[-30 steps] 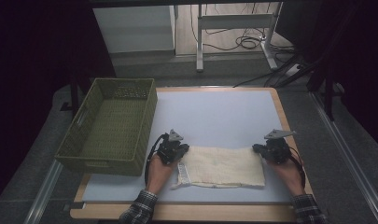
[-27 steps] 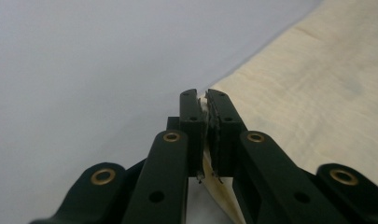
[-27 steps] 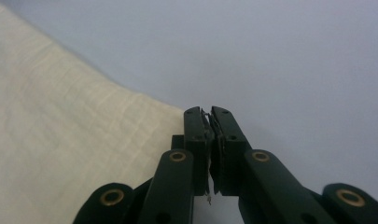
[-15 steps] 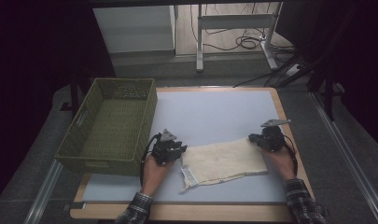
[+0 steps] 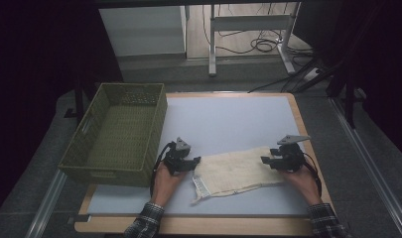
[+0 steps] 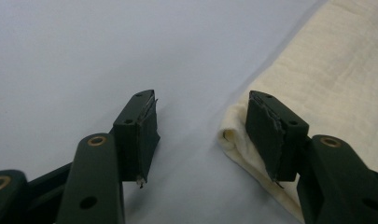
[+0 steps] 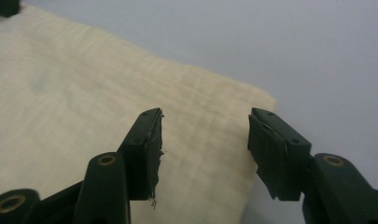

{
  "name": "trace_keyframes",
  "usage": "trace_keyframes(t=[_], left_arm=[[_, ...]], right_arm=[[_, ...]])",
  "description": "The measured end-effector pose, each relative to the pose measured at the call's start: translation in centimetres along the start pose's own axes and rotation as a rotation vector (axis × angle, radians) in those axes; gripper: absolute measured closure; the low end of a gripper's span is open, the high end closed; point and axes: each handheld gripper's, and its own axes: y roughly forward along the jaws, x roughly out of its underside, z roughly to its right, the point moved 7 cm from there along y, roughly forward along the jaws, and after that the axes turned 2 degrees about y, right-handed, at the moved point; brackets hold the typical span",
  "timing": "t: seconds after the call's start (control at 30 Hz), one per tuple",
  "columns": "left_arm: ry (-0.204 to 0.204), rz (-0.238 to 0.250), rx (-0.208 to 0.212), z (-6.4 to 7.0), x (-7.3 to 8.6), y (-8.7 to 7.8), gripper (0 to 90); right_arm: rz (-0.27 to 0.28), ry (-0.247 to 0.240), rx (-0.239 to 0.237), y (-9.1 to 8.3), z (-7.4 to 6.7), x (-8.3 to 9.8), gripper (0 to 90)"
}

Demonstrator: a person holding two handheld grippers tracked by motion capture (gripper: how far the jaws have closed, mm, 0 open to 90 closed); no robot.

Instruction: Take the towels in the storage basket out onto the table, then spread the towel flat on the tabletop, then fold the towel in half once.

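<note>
Both grippers' jaws have just opened, releasing the cream cloth (image 5: 238, 171).

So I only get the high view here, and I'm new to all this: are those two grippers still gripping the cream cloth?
Observer: No. In the left gripper view the left gripper has just been opening; its jaws stand apart, the cloth edge beside one.
Operator: And the other one?
Observer: The right gripper has just been opening too, over the cloth's corner, pressing nothing.
Operator: Is the edge flat?
Observer: By the left jaws it is rolled into a small fold.
</note>
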Motion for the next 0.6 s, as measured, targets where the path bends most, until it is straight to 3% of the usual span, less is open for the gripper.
trace_keyframes(t=[0.3, 0.43, 0.6], left_arm=[[-0.004, 0.0, 0.004, 0.0, 0.0, 0.0, 43.6], [-0.005, 0.0, 0.006, 0.0, 0.0, 0.0, 43.6], [-0.006, -0.001, 0.006, 0.0, 0.1, 0.0, 43.6]], right_arm=[[0.03, -0.042, -0.047, -1.1, -3.1, 0.4, 40.4], [0.025, -0.049, -0.059, -1.0, -3.7, 0.6, 40.4], [0.011, -0.071, -0.101, -0.5, -5.8, 1.1, 40.4]])
